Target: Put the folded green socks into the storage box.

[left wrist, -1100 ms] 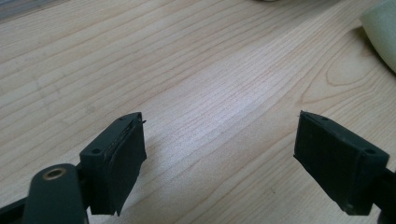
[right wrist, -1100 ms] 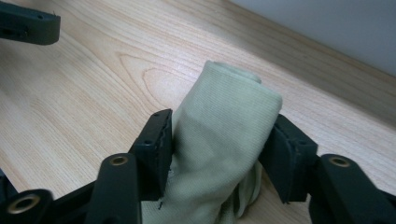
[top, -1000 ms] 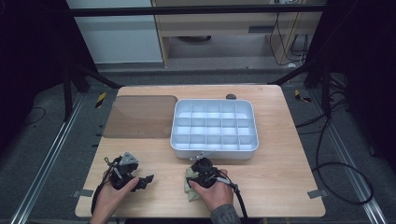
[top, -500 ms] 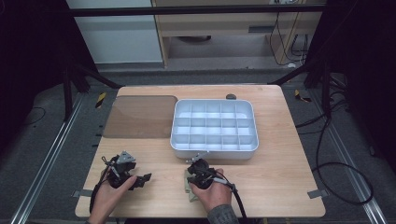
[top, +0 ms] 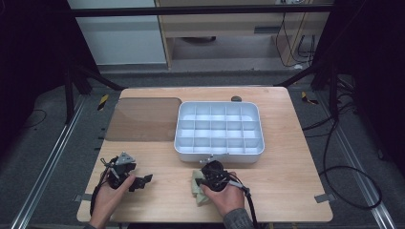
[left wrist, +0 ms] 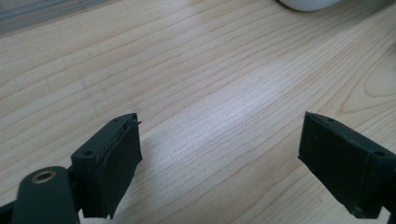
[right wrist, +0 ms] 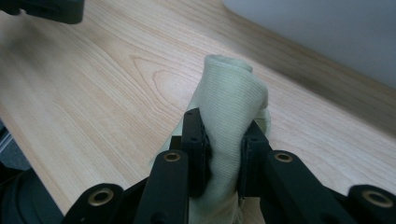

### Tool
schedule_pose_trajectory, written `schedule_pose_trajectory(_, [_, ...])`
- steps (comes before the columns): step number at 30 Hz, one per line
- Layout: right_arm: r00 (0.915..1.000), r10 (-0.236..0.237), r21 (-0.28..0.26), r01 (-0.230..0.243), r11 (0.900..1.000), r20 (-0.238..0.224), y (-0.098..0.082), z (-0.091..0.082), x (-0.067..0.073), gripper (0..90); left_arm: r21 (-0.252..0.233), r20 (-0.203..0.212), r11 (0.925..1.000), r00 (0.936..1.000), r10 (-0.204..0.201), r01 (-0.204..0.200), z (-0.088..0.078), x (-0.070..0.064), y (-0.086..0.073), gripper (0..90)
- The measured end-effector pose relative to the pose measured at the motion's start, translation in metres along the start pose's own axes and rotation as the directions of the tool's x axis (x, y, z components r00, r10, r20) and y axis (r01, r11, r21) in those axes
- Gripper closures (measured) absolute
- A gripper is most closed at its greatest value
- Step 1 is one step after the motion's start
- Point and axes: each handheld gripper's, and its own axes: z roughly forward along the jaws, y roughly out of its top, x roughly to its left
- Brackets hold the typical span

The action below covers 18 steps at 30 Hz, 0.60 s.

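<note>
Both hands rest at the table's (top: 286,191) near edge, forearms coming in from below; the right gripper (right wrist: 223,140) has just been closing and its jaws now pinch a pale cloth (right wrist: 231,107), bunched into a fold that runs on past the jaw tips toward the tray (top: 219,151); the left gripper (left wrist: 219,158) lies level over bare wood, jaws wide apart, holding nothing; farther off, a brown mat (top: 143,119) sits just left of the tray.

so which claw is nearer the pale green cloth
Right. The right claw has just been closing on the pale green cloth and now pinches it. The left claw hovers open above bare table, apart from it.
</note>
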Motion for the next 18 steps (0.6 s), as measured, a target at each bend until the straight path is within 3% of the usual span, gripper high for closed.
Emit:
schedule_pose_trajectory(10, [0.9999,0.006,-0.063,-0.006,0.998,0.009,-0.003,-0.040,-0.014,76.8,-0.001,0.002,1.0000,1.0000,-0.009,0.009,0.003,0.004,0.000,9.0])
schedule_pose_trajectory(18, [0.9985,0.050,-0.136,-0.047,0.990,0.023,-0.013,-0.076,-0.032,76.9,0.005,-0.004,1.0000,1.0000,-0.004,0.004,0.005,0.003,0.001,6.6])
